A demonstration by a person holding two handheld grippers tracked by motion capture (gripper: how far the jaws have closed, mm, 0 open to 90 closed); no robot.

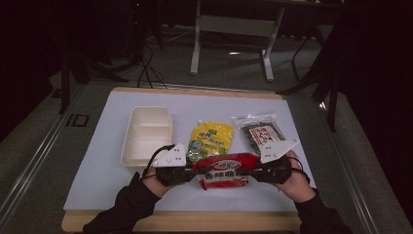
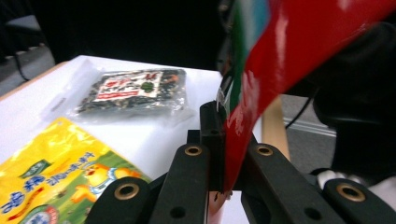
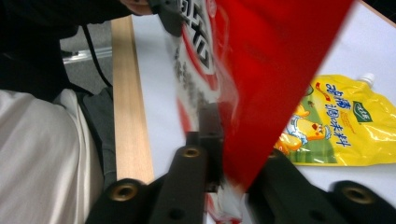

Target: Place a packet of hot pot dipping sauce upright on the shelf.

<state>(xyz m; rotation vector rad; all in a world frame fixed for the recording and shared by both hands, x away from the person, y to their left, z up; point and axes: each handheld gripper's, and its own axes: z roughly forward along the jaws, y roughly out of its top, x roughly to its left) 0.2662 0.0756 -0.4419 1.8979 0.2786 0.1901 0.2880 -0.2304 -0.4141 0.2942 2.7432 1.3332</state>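
Both tools clamp the red packet (image 1: 225,170): left tool (image 1: 187,171) on its left end, right tool (image 1: 263,171) on its right, held just above the bench (image 1: 97,165), in front of yellow pouch (image 1: 211,139).

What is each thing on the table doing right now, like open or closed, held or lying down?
Red shiny plastic packet: sealed, held up between both grippers.
Left gripper: shut on one end of the red packet.
Right gripper: shut on the other end.
Yellow spouted plastic pouch: lying flat, cap on.
Clear bag of dark dried food: lying flat, sealed.
White two-compartment plastic tray: empty, no lid.
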